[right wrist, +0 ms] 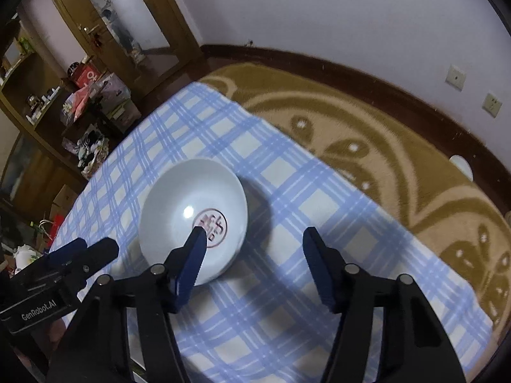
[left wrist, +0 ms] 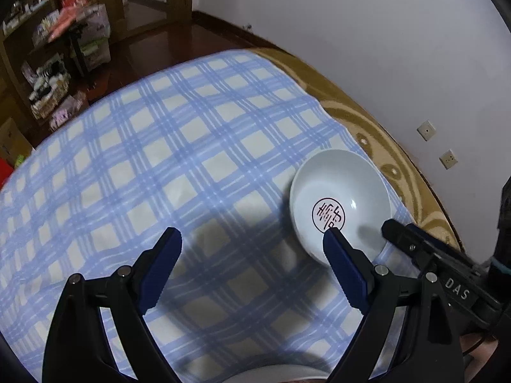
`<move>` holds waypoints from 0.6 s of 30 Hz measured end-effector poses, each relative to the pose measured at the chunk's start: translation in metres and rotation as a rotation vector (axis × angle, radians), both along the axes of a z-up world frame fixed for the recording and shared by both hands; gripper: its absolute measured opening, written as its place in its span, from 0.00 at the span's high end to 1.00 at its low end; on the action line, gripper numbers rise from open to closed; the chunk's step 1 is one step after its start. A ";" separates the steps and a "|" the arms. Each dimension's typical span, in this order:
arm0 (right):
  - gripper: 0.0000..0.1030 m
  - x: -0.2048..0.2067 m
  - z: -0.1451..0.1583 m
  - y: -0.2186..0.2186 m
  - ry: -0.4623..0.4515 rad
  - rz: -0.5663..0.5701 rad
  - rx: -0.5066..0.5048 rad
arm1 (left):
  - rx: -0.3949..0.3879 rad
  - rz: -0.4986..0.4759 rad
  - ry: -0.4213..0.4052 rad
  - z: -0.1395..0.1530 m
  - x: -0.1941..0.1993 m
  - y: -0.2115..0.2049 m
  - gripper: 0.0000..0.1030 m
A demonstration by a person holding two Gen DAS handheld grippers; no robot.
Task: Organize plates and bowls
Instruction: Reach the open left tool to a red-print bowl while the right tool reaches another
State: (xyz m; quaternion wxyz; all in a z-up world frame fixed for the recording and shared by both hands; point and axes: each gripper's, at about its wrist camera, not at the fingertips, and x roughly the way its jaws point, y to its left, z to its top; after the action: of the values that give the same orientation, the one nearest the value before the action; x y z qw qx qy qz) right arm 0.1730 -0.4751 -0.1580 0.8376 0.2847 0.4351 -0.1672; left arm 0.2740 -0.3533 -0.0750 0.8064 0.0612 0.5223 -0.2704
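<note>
Bowl [left wrist: 340, 206], white with a round red seal printed in its well, sits upright on a blue-and-white checked cloth [left wrist: 166, 146] near that cloth's edge, where a tan patterned rug [right wrist: 399, 146] shows beyond. In the left wrist view the bowl lies at about two o'clock from the middle of the picture; in the right wrist view it lies at about nine o'clock. Left gripper [left wrist: 252, 234] has its jaws spread wide with only cloth between them, and its right-hand fingertip overlaps the bowl's near rim in the picture, though whether it touches cannot be told. Right gripper [right wrist: 254, 233] also stands parted, with nothing pressed between the pads; its left-hand finger lies over the bowl's well by the seal, and its other finger stands outside the rim over the cloth, so the bowl's near wall lies between them, ungripped. Each gripper shows in the other's view, at four o'clock for the left camera and at eight o'clock for the right. Shelves [right wrist: 38, 102] crowded with boxes stand at ten o'clock, and two wall sockets [left wrist: 437, 143] sit on the white wall.
</note>
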 end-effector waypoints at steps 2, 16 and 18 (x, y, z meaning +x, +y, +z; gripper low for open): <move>0.36 -0.001 -0.008 -0.006 -0.005 -0.005 0.067 | -0.009 -0.011 0.020 -0.005 0.004 -0.004 0.14; 0.62 0.010 -0.022 -0.007 0.023 0.004 0.065 | 0.025 0.018 0.003 -0.030 0.013 -0.023 0.39; 0.65 0.010 -0.023 -0.006 0.016 0.020 0.080 | 0.012 0.029 0.031 -0.035 0.015 -0.020 0.47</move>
State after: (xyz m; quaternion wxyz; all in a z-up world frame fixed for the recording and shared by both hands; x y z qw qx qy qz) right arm 0.1833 -0.4806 -0.1806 0.8237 0.3122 0.4510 -0.1437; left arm 0.2889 -0.3737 -0.1100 0.8017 0.0540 0.5373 -0.2565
